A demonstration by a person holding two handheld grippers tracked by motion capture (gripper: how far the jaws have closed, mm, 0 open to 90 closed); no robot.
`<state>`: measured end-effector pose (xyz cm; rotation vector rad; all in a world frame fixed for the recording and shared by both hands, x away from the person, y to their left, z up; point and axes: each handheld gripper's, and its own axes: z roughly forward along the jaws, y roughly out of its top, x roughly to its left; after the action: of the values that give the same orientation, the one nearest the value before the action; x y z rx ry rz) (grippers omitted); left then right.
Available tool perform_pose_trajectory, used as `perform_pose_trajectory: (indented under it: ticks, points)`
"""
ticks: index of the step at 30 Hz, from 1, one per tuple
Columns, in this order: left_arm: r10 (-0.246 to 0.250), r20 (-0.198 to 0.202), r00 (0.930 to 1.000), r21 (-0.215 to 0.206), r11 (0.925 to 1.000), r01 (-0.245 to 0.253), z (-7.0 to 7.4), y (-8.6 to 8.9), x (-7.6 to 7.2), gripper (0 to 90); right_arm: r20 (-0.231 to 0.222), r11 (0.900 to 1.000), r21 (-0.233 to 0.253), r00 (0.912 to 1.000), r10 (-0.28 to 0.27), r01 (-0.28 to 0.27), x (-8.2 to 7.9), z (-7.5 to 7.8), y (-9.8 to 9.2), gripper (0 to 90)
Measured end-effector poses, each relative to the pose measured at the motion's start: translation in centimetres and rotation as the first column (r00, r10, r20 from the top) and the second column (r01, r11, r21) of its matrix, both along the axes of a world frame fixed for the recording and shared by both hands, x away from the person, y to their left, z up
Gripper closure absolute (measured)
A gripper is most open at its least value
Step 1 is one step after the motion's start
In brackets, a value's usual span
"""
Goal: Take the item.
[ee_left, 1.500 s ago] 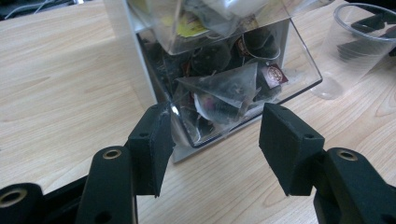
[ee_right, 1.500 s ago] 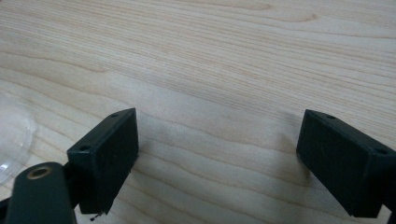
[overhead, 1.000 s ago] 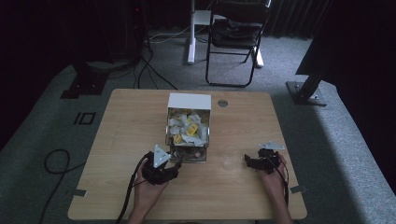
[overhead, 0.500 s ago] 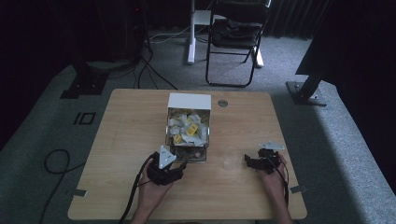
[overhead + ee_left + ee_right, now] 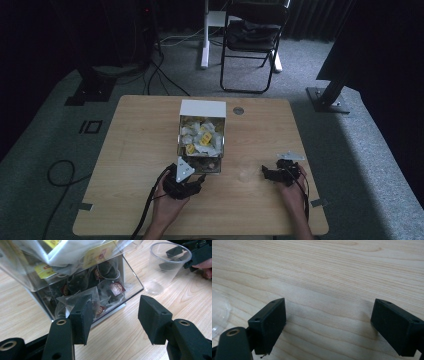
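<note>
A clear plastic dispenser box (image 5: 201, 137) with a white back panel is standing at the middle of the wooden table (image 5: 140, 130), its open mouth facing the person's side. Its upper part is holding white and yellow wrapped tea bags (image 5: 201, 136); the left gripper view is showing, through the transparent wall of the lower tray, pyramid tea bags (image 5: 105, 290) of sheer mesh with dark leaf inside and small round red-brown tags. One mesh bag is lying at the tray's mouth, partly hidden behind the left gripper's nearer jaw, so contact cannot be judged.

The left gripper (image 5: 186, 181) is sitting in the person's left hand (image 5: 167, 207) just in front of the box's near left corner, its jaws spread wide and pointing at the tray opening, with nothing between them.

A clear plastic cup (image 5: 246, 170) is standing upright on the table to the right of the box, between the two grippers. In the left gripper view, the cup (image 5: 168, 266) is showing a thin rim and an empty, glossy bottom.

The right gripper (image 5: 274, 174) is resting in the right hand (image 5: 294, 192) just right of the cup, aimed toward it. Its jaws are spread apart over bare wood grain, with the cup's edge (image 5: 219, 312) at the far left of its own view.
</note>
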<state>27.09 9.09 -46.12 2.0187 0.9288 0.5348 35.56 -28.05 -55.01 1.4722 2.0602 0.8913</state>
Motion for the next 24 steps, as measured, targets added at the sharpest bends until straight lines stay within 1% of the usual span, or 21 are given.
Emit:
perform_pose_trajectory:
  ticks: [13, 18, 24]
  points:
    - [-0.03, -0.012, 0.9995, 0.002, 0.9996, 0.03, -0.4, -1.0, 0.4, 47.4, 0.0, 1.0, 0.0, 1.0, 0.0, 0.0, 0.0, 0.0, 0.0, 12.5]
    - [-0.041, -0.01, 0.9991, 0.013, 0.9991, 0.041, -0.7, -1.5, 0.5, 47.8, 0.0, 1.0, 0.0, 1.0, 0.0, 0.0, 0.0, 0.0, 0.0, 12.5]
    - [-0.05, -0.008, 0.9987, 0.014, 0.9986, 0.051, -1.3, -1.8, 0.7, 47.8, 0.0, 1.0, 0.0, 1.0, 0.0, 0.0, 0.0, 0.0, 0.0, 12.5]
